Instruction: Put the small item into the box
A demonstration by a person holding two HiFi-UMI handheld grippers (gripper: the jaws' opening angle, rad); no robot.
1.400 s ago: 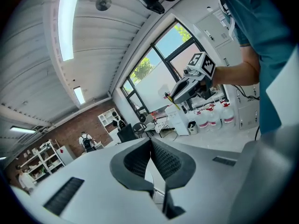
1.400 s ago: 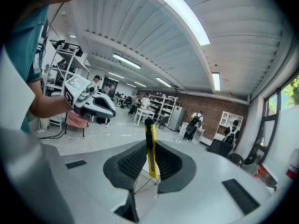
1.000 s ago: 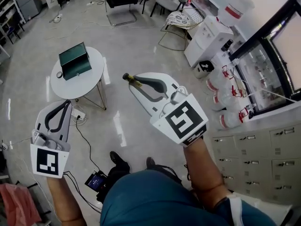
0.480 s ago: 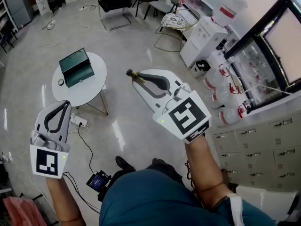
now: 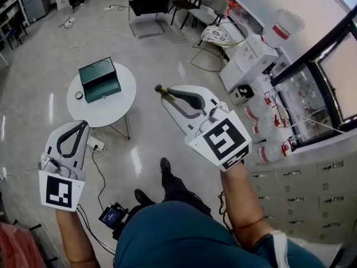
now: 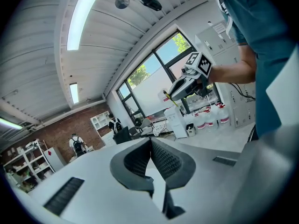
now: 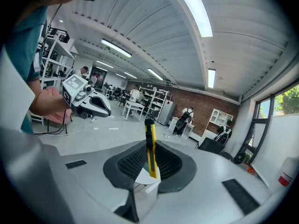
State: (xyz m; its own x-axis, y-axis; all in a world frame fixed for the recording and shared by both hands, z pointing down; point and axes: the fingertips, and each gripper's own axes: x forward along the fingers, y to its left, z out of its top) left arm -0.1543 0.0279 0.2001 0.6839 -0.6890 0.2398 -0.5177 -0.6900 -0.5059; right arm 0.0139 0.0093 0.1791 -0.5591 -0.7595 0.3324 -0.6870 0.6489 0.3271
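Step in hand: I'd say it's the carry. The small item (image 5: 162, 92) is already gripped and needs to get over to the box (image 5: 99, 80).

Right hand-held gripper (image 5: 160, 90): closed on the small item, which is a slim yellow-and-black thing, maybe a little cutter. The right gripper view shows it pinched between the two pads.

Left hand-held gripper (image 5: 82, 125): jaws pressed together with nothing between them. It hangs at the lower left of the head view.

Where the item is: up in the air at the centre of the head view, over the floor and well apart from the box.

Box: green and looks open. It sits on the round white table (image 5: 126, 100) at the upper left, with a roll of tape (image 5: 78, 95) just beside it.

Item direction: the long axis runs in line with the jaws. The dark end pokes out past the tips toward the upper left of the frame, roughly at the table.

How to do it well: hold a firm squeeze, since only part of it is pinched. Get right over the opening, line the long axis up with the box's longer side, and go low before letting go so it doesn't bounce out.

Watch out for: the raised lid and the tape.
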